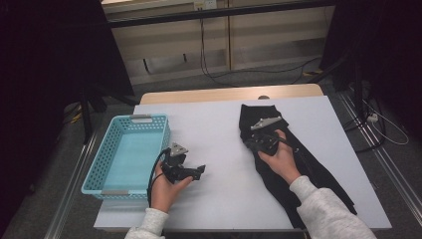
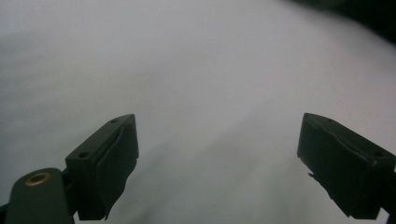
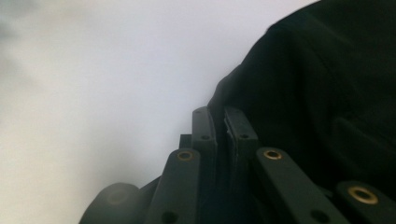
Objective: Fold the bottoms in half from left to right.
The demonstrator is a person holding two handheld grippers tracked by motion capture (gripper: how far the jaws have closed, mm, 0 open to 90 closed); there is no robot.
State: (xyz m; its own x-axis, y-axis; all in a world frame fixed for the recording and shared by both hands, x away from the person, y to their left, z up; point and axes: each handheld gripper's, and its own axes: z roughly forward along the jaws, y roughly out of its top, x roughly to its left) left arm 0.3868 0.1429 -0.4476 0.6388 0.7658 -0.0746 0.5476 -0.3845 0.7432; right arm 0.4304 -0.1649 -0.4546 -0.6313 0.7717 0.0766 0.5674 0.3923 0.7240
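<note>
Your right gripper: jaws pinched together on the left edge of the black garment, which lies along the white table's right half; your left gripper: jaws apart, empty, beside the blue basket

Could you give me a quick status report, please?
Right gripper shut on black cloth edge. Left gripper open, empty. Basket left, nothing between.
</note>
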